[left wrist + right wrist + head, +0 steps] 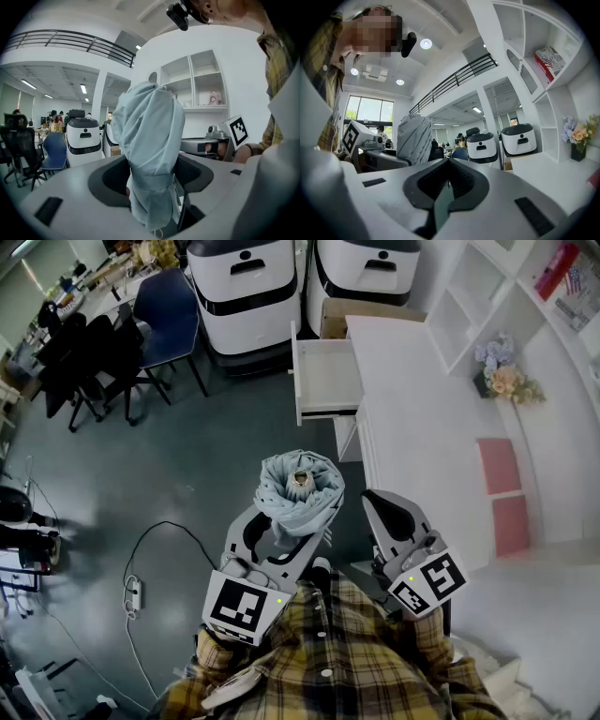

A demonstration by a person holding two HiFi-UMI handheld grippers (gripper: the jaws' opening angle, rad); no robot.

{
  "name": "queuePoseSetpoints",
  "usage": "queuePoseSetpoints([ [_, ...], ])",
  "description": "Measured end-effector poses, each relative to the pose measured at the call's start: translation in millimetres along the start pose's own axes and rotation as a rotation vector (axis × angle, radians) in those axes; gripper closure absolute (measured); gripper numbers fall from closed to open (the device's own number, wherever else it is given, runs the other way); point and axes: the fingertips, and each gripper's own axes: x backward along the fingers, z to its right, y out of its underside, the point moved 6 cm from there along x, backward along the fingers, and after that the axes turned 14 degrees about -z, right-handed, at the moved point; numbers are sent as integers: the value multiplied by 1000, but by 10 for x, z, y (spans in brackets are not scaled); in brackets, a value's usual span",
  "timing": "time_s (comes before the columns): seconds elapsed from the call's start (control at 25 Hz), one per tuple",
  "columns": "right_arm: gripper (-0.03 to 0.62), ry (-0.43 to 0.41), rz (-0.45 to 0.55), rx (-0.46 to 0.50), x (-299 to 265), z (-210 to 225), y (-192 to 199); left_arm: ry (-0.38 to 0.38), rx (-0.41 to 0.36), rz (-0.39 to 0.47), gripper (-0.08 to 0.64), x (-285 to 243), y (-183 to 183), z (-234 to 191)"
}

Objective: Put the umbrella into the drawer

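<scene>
A folded pale blue-grey umbrella stands upright between the jaws of my left gripper, which is shut on its lower part, above the grey floor in front of the person's body. In the left gripper view the umbrella fills the middle and both pads of the left gripper press on its strapped waist. My right gripper hovers just to the right, shut and holding nothing. Its jaws meet at the tip, and the umbrella shows to its left. The white drawer stands pulled open farther ahead, with nothing in it.
The drawer belongs to a long white desk on the right, with shelves and a flower pot behind it. Two white machines and a cardboard box stand beyond the drawer. Chairs are at the left. A power strip with cable lies on the floor.
</scene>
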Motion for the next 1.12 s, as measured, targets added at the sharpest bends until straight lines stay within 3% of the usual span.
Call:
queuePoseSetpoints([
  [0.32, 577, 1, -37, 51, 64, 35, 5, -23, 20, -3, 258, -61, -20, 78],
  [0.72, 577, -55, -28, 49, 121, 202, 70, -71, 52, -2, 258, -118, 13, 258],
  [1.12, 577, -75, -27, 38, -98, 182, 78, -91, 59, 6, 258, -115, 33, 47],
])
